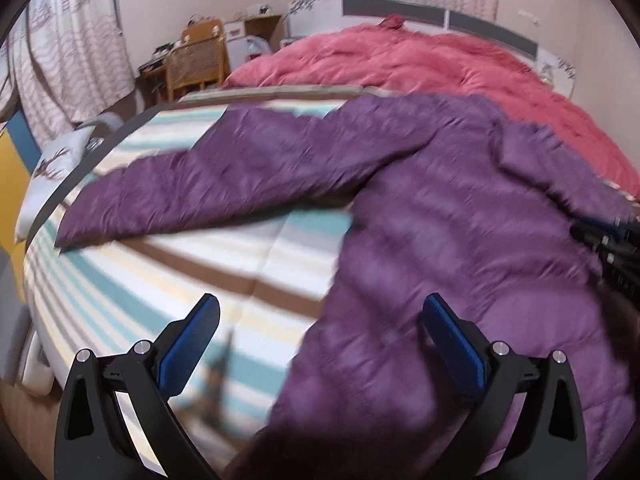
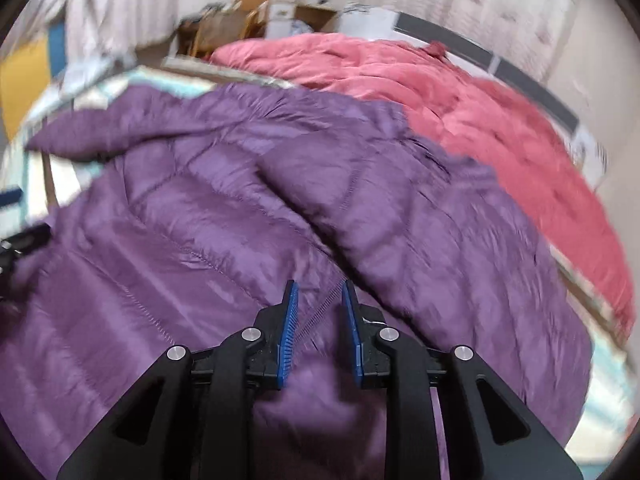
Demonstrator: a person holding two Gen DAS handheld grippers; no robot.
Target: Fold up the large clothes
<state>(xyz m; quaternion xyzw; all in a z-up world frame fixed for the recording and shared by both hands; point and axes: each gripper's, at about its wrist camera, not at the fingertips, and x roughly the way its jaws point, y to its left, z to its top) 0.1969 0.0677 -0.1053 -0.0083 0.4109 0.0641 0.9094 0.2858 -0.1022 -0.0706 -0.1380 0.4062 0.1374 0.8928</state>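
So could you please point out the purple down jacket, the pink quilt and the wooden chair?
purple down jacket (image 2: 168, 248): right wrist view, quilted body panel.
pink quilt (image 1: 420, 60): left wrist view, rumpled top surface.
wooden chair (image 1: 196, 64): left wrist view, woven backrest.

1. The quilted jacket (image 1: 460, 240) is showing plain purple.
2. The bedsheet (image 1: 168, 280) is showing stripes — teal, white, cream, brown.
3. The far duvet (image 1: 440, 64) is glowing pink-red.
4. The gripper pads (image 2: 289, 332) are showing blue — on black frames.
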